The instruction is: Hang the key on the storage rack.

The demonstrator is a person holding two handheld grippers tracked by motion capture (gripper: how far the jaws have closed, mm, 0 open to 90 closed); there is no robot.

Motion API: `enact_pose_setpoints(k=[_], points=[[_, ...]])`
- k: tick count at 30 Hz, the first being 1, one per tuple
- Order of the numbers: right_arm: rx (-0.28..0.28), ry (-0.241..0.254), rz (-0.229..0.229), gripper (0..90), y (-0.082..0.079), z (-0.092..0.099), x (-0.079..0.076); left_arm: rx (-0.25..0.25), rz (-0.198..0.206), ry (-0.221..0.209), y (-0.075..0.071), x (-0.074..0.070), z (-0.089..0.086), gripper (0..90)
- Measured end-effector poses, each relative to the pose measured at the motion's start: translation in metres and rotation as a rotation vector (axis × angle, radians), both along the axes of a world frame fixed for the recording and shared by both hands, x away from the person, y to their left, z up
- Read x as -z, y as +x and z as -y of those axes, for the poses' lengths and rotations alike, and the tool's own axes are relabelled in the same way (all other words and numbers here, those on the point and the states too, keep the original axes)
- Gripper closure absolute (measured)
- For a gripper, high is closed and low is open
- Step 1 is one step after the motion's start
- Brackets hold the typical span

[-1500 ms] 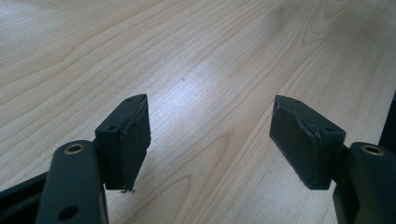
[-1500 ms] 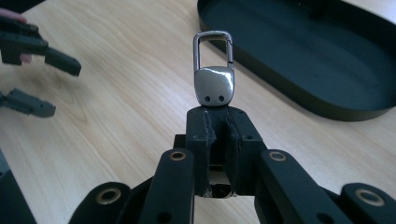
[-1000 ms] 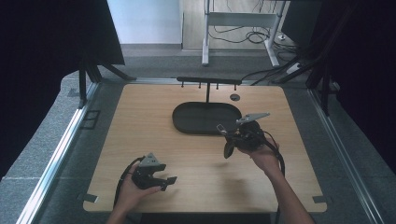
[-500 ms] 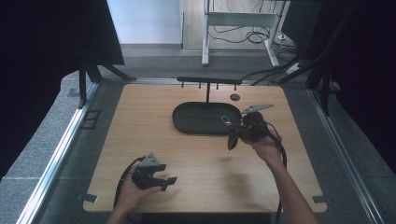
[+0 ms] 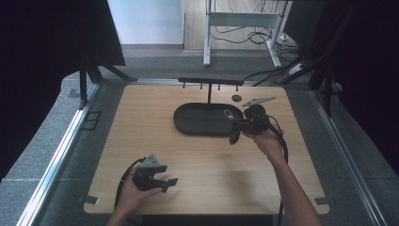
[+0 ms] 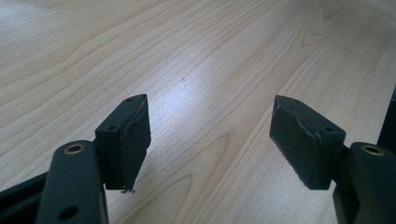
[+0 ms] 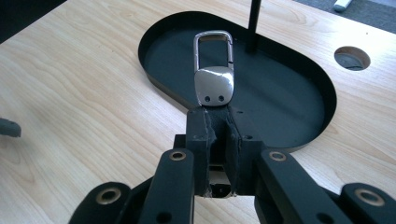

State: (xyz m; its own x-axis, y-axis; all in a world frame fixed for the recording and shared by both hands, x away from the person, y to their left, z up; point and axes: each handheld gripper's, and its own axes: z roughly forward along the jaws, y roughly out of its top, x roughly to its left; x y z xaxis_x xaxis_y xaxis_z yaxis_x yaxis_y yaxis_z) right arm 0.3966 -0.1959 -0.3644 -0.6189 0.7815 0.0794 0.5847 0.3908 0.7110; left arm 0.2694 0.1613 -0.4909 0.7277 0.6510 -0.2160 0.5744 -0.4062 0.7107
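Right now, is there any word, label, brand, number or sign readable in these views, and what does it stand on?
None can be read.
The metal key clip held in the right gripper is plain, with two small holes only.
The black tray, the wooden table and the left gripper carry no lettering.

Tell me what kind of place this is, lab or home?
Probably a lab or recording rig, not a home. The wooden table stands alone, framed by metal rails and black curtains, with loose cables on the floor behind. A person works it with two handheld grippers, the right gripper clamping a metal clip.
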Motion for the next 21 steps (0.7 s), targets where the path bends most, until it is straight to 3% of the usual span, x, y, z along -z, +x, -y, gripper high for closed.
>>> enact_pose_setpoints(k=[21], points=[[0.061,0.007,0.014,80.8,0.017,0.0,-0.007,0.007,-0.002,0.008,0.0,0.001,0.001,29.7]])
